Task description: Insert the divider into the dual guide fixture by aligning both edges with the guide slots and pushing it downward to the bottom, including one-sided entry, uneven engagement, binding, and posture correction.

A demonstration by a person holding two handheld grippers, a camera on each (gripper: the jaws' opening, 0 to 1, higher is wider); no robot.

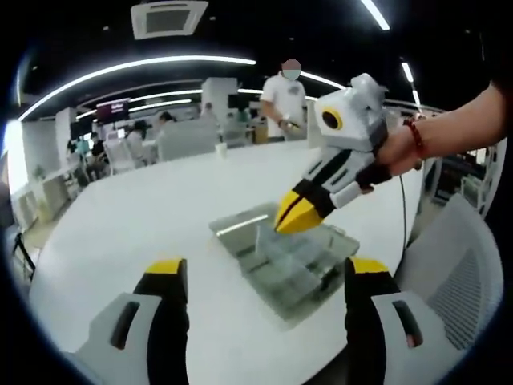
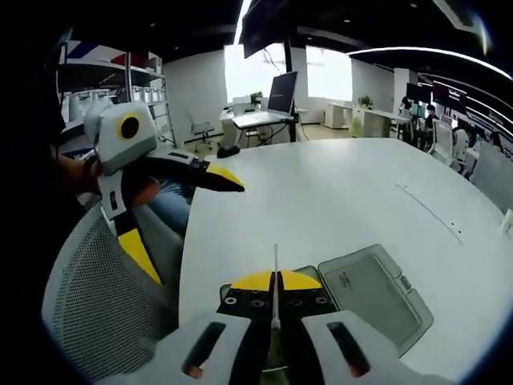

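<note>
Fingers of the left gripper (image 1: 264,281) stand wide apart with nothing between them, hanging over the near part of the white table (image 1: 120,233). Just past them, toward the table's middle, sits the clear plastic box (image 1: 280,261) with its slotted compartments, and beside it in the right gripper view lies its flat lid (image 2: 373,293).

Over the box, the right gripper (image 2: 275,282) has its yellow tips pinched together on a thin clear divider (image 2: 275,265), which shows edge-on as a pale upright line rising from between them. In the left gripper view that gripper (image 1: 298,212) slants down toward the box, tips closed, with a hand (image 1: 397,152) and a red bracelet (image 1: 415,136) behind it. Whether the divider's lower edge has entered any slot I cannot tell.

The main risk, as I judge it, is a crooked entry. The gripper comes in at a slant and holds the sheet at one point, so one edge could catch its slot before the other and jam if pushed harder. A thin sheet might also bow or slip in the pinch. Nothing holds the box down, so a sideways push could slide it across the table; the free left gripper could steady it.

Far off, chairs (image 1: 120,152) and a person (image 1: 284,100) stand beyond the table's far edge.
</note>
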